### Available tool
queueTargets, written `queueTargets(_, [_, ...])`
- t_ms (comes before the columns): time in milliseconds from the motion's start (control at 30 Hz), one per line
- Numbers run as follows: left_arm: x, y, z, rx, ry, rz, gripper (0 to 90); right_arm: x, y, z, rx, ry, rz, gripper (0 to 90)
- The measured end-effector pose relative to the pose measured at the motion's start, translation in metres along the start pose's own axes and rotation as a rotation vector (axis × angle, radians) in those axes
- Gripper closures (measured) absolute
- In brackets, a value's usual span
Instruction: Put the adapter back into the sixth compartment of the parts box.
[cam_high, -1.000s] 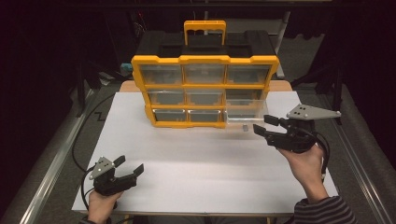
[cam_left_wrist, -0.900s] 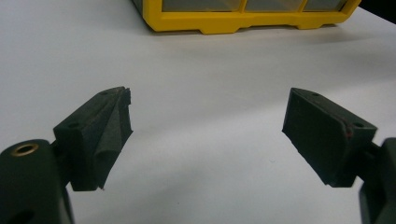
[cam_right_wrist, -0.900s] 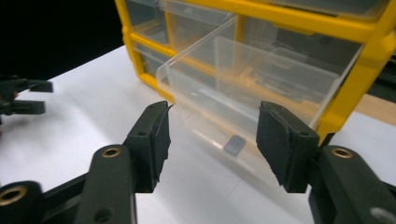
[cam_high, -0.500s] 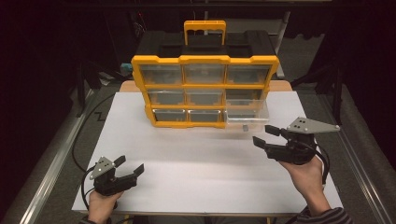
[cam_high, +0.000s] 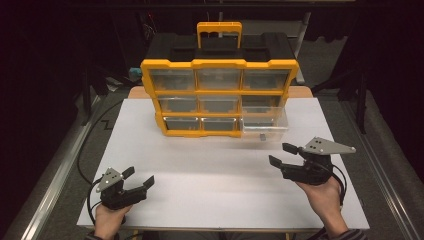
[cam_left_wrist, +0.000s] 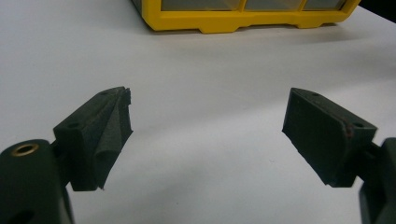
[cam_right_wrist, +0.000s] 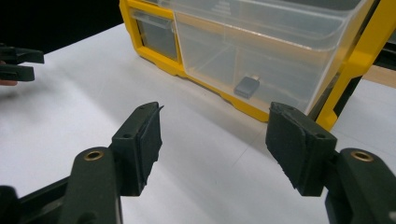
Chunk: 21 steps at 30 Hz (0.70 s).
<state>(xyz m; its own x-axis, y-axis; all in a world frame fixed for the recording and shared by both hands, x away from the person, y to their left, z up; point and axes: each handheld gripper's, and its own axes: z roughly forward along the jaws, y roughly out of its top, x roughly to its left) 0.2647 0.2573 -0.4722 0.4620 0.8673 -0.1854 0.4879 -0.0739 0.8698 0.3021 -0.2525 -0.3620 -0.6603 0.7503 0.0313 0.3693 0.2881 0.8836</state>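
A yellow organiser (cam_high: 219, 95) with clear drawers stands at the back of the white table (cam_high: 220, 175). Its bottom right drawer (cam_high: 265, 127) is pulled out, and a small grey piece (cam_high: 261, 136) lies inside it. In the right gripper view that piece (cam_right_wrist: 246, 87) sits behind the drawer's clear front (cam_right_wrist: 261, 51). My right gripper (cam_high: 280, 154) hovers low in front of the drawer, apart from it. Its jaws have just been opening and nothing is between them (cam_right_wrist: 215, 126). My left gripper (cam_high: 140, 176) rests open and empty at the near left (cam_left_wrist: 205, 116).
The organiser's yellow base (cam_left_wrist: 243, 21) lies ahead of the left gripper. A black case with a yellow handle (cam_high: 219, 31) stands behind the organiser. Metal rails (cam_high: 55, 180) run along the table's sides. The left gripper (cam_right_wrist: 18, 60) appears far off in the right gripper view.
My right gripper has sunk and drawn back from the open drawer toward the near edge, its jaws wider. The left gripper has kept still.
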Motion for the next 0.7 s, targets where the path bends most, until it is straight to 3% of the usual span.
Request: queueTargets(700, [0.000, 0.000, 0.000, 0.000, -0.003, 0.002, 16.3, -0.009, -0.033, 0.001, 0.003, -0.041, 0.032, 33.0])
